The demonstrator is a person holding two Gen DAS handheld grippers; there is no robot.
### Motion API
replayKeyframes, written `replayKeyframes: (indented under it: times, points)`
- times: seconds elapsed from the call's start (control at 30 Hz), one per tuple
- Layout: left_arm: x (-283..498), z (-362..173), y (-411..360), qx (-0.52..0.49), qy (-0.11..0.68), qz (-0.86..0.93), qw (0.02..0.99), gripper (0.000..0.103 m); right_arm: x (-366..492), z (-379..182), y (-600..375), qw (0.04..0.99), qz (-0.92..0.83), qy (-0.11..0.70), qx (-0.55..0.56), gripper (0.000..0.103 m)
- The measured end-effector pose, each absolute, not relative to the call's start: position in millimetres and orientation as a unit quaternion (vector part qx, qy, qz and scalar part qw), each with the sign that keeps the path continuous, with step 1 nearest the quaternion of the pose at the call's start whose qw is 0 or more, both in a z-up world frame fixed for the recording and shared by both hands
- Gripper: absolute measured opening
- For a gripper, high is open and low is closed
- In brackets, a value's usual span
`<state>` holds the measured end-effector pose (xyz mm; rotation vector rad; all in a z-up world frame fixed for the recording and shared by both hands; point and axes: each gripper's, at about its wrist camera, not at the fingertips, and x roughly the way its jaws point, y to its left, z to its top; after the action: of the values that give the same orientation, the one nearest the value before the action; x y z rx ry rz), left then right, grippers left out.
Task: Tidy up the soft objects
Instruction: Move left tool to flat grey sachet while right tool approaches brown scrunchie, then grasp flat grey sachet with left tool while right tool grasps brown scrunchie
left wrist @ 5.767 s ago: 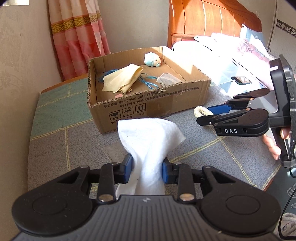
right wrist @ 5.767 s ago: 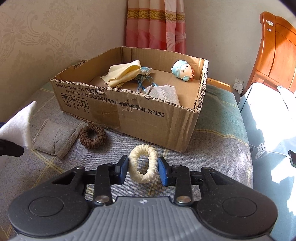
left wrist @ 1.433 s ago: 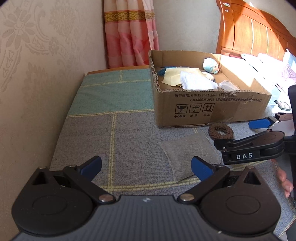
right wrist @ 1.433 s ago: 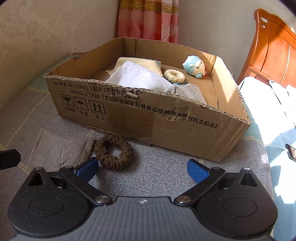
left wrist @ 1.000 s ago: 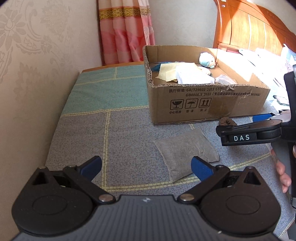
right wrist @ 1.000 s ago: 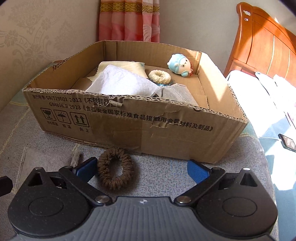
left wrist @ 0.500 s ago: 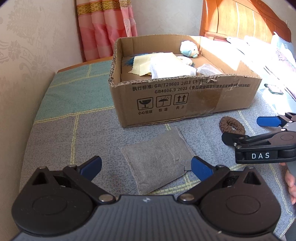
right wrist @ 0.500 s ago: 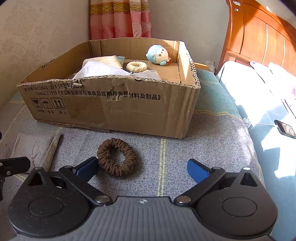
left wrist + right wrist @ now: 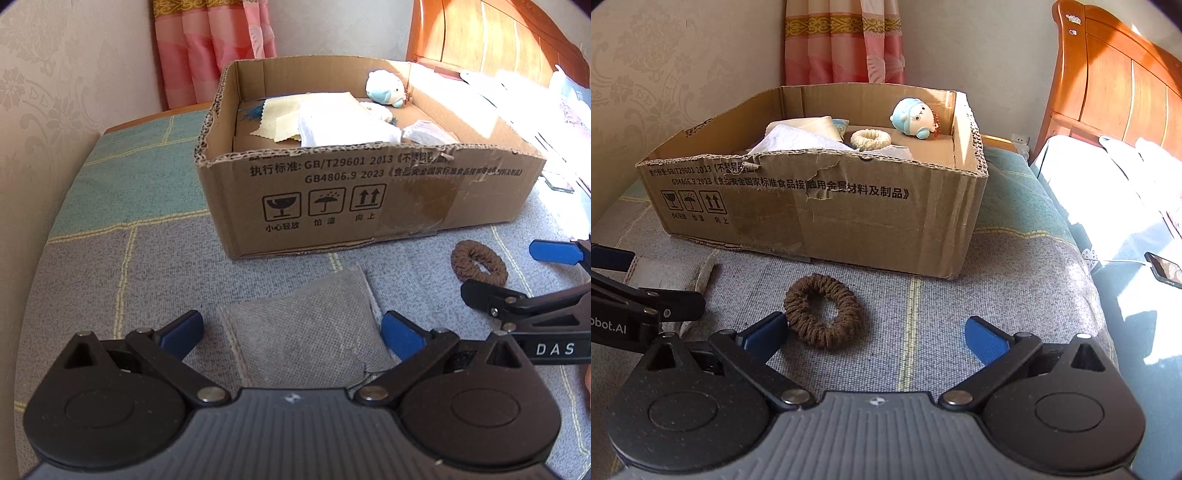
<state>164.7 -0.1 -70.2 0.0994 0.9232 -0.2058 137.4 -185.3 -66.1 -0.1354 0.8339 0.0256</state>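
Left tongs (image 9: 291,334) (spread wide) straddle the grey pouch (image 9: 301,330).

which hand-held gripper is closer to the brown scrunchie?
Right. The right hand-held gripper sits open just before the brown scrunchie, its left finger almost touching. The left hand-held gripper straddles the grey pouch, farther off.

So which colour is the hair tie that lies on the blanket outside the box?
Dark brown; the hair tie shows best in the right wrist view.
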Motion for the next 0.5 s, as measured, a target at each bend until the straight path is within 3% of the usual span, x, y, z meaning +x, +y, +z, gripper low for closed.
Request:
replayKeyframes:
  times: [0.5]
  points:
    - [157, -70, 14, 0.052, 0.443, -0.111, 0.888, 0.102, 137, -66, -184, 0.911, 0.016, 0.406, -0.068, 0.103]
